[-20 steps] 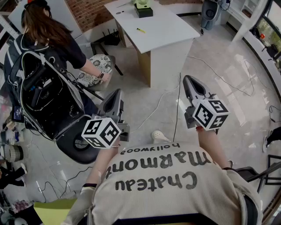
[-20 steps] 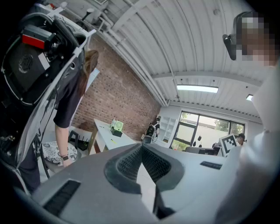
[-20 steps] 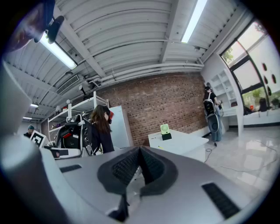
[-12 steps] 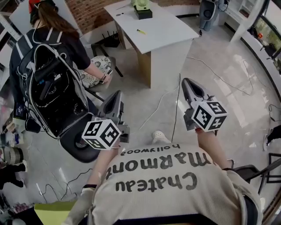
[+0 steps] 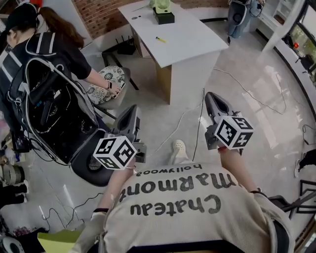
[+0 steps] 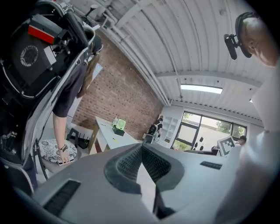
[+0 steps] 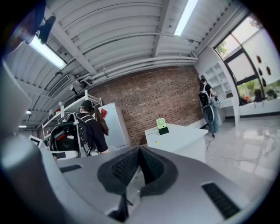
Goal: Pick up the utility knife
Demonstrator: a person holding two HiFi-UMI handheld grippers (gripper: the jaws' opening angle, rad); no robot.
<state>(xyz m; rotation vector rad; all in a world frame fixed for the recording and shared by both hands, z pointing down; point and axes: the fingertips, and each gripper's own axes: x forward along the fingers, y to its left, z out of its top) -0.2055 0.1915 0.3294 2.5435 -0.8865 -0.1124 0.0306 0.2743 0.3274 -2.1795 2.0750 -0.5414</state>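
My left claw [image 5: 131, 111] and right claw [image 5: 211, 97] are both closed on nothing, jaw tips pressed together, held out above the floor [image 5: 256, 108]. Well ahead stands the white desk [image 5: 192, 37]. The yellow utility knife [image 5: 159, 39] lies on it near its left edge, before the green device [image 5: 162, 6] at the far end.

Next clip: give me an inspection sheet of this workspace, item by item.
Surface: white table, ahead of the person, mostly bare.
Job's things: small yellow item on the table, possibly the utility knife; too small to confirm.
Clutter: green device on a black base at the table's far end.
Grippers: left tool and right tool both shut, empty, held over the floor short of the table.
Cables: black cable runs across the floor near the table.
Surroundings: brick wall; a person wearing a backpack rig at the left.
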